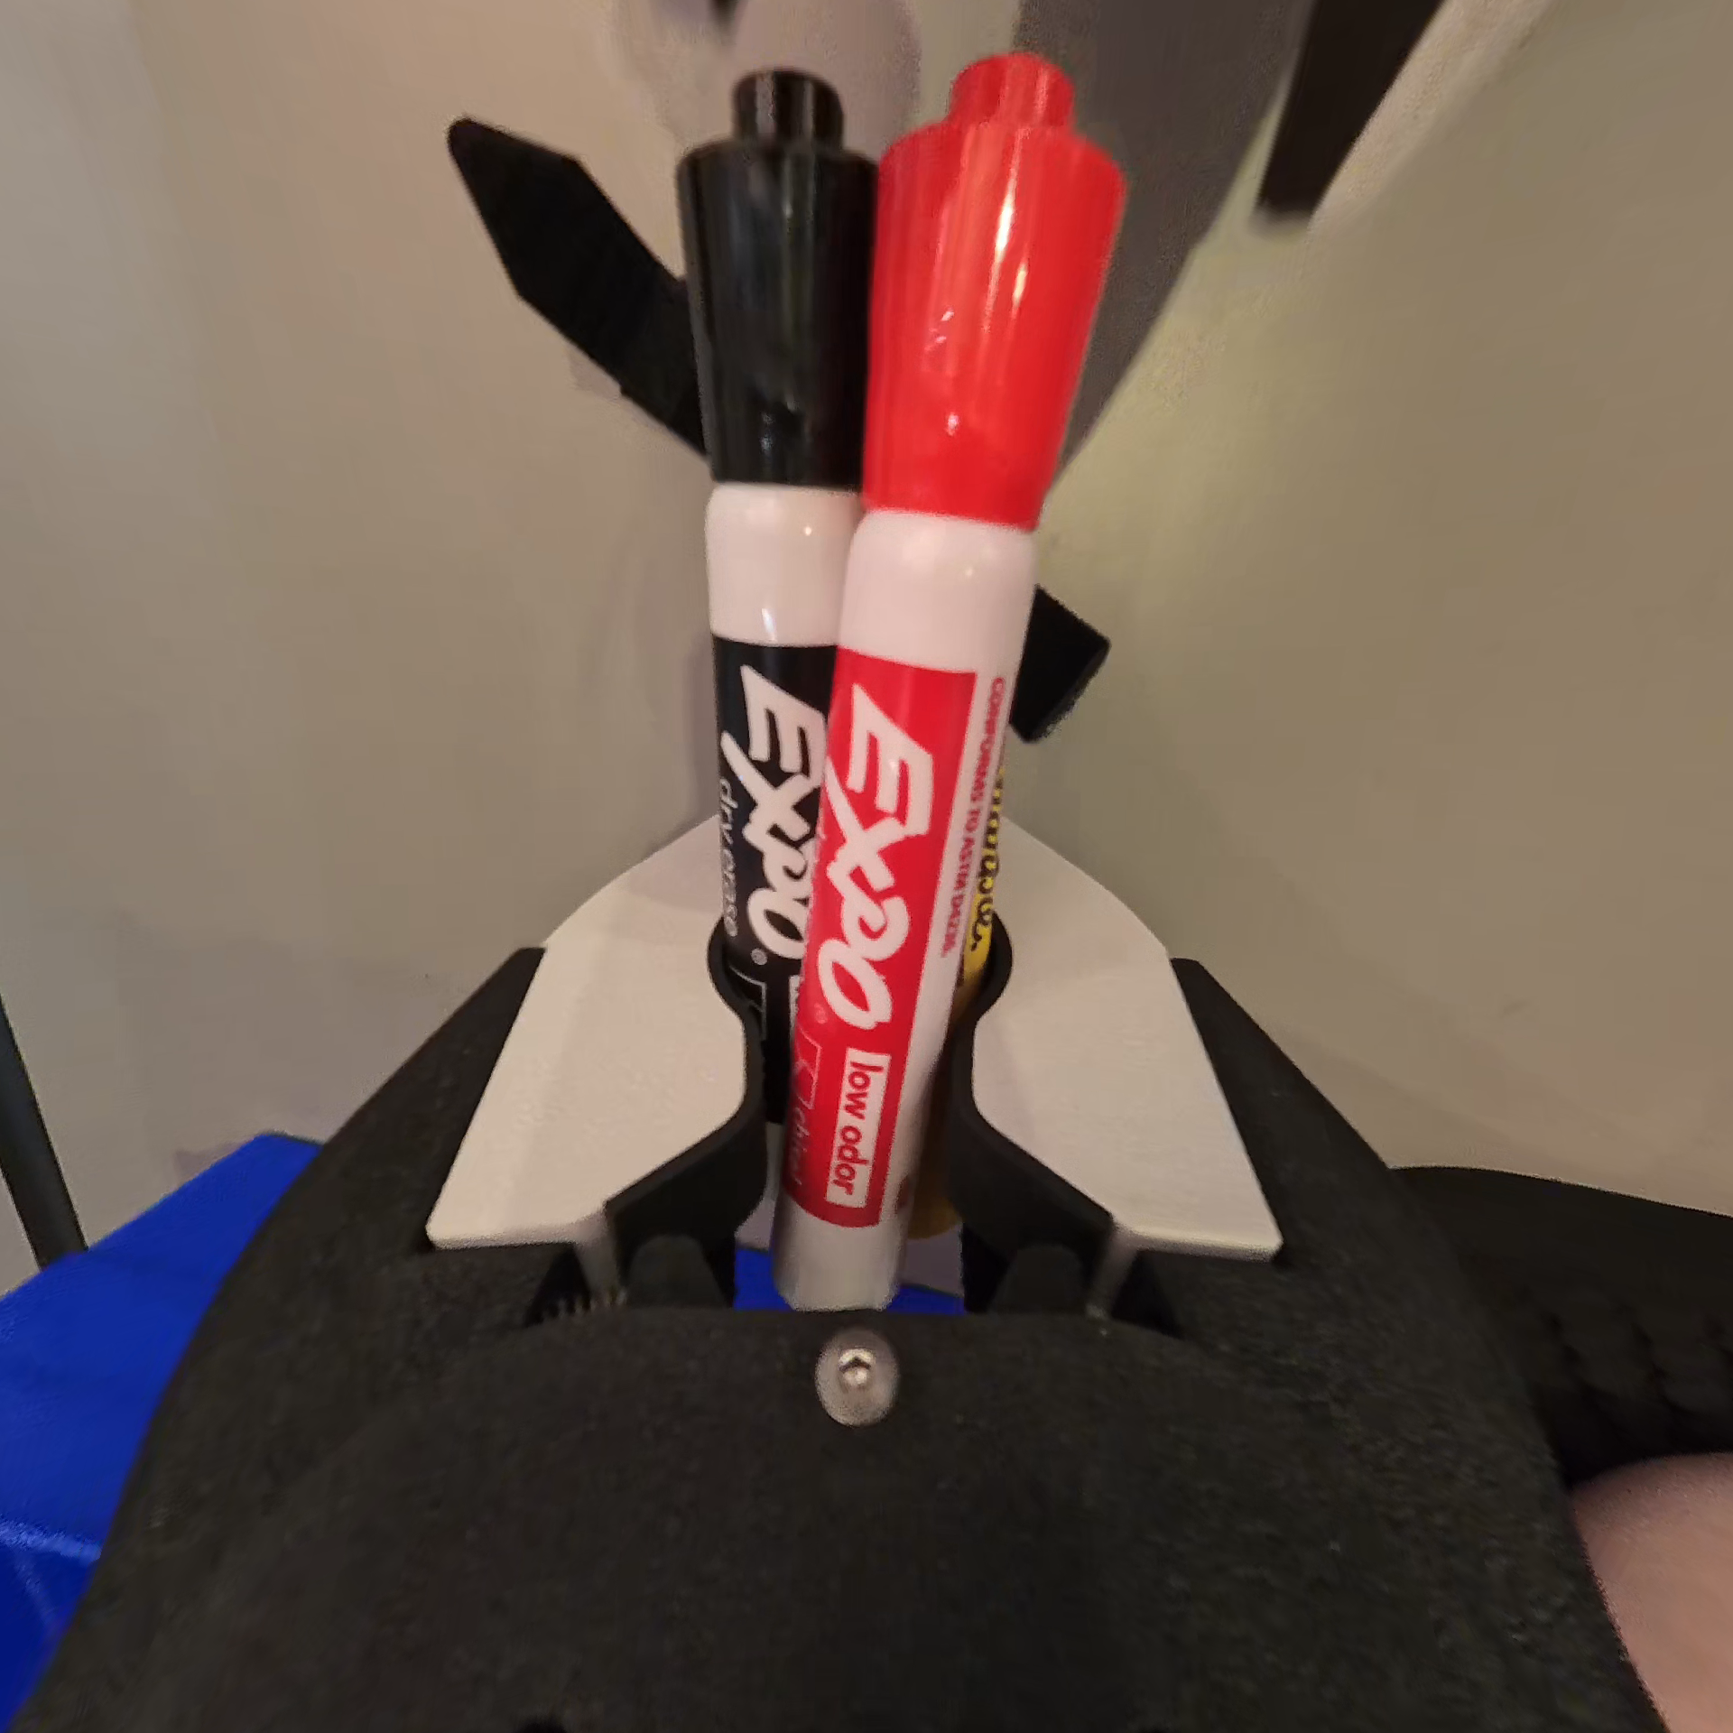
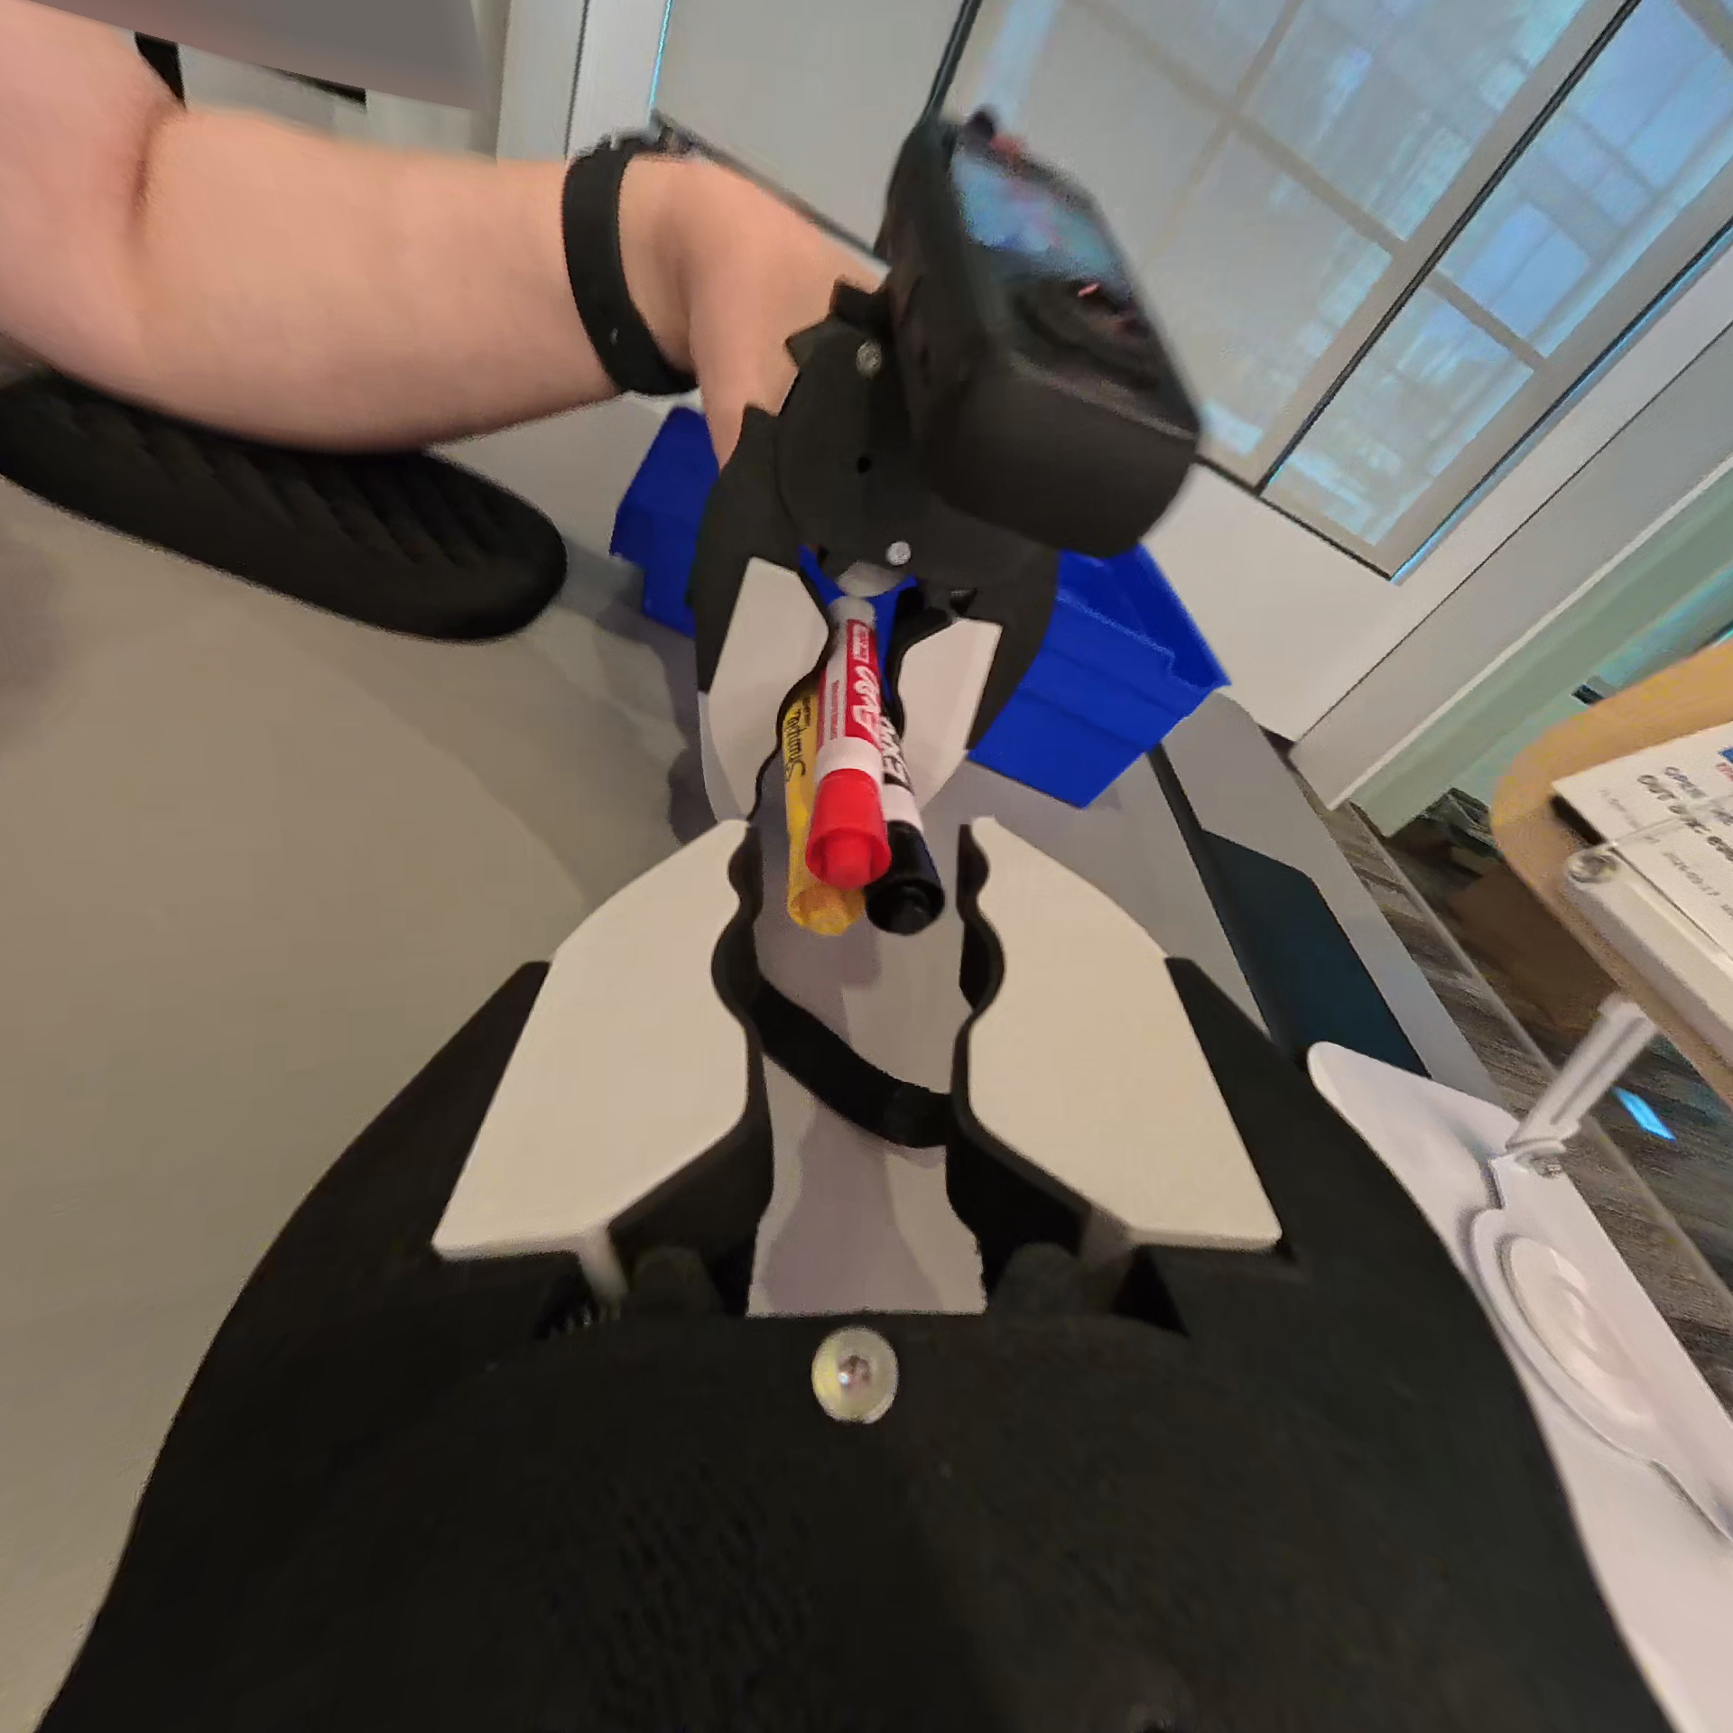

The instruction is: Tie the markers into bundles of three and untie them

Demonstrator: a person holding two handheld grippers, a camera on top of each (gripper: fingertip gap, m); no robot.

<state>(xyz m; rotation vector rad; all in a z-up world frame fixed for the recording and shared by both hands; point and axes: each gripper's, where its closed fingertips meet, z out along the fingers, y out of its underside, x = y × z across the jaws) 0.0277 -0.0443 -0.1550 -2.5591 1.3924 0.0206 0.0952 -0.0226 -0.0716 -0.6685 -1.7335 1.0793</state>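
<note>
My left gripper (image 1: pixel 858 938) is shut on three markers held side by side: a black one (image 1: pixel 769 656), a red one (image 1: pixel 938 750) and a yellow one (image 1: pixel 987 900), mostly hidden behind the red. In the right wrist view the left gripper (image 2: pixel 849 731) points the red (image 2: pixel 844 835), black (image 2: pixel 905 881) and yellow (image 2: pixel 818 896) caps toward me. My right gripper (image 2: pixel 858 844) is open, its fingertips on either side of the caps. A black elastic band (image 2: pixel 844 1078) is stretched across its fingers. The right gripper's dark fingers (image 1: pixel 581 281) show behind the markers.
A blue bin (image 2: pixel 1097 694) stands on the grey table (image 2: pixel 234 891) behind the left gripper, and shows at lower left in the left wrist view (image 1: pixel 94 1360). A person's forearm (image 2: pixel 328 281) reaches in above a black ribbed pad (image 2: pixel 281 506). A white dish (image 2: pixel 1547 1313) lies at right. My hands' fingertips stand some 11 cm from each other. My left gripper's tips are some 8 cm from the black elastic band (image 2: pixel 844 1078).
</note>
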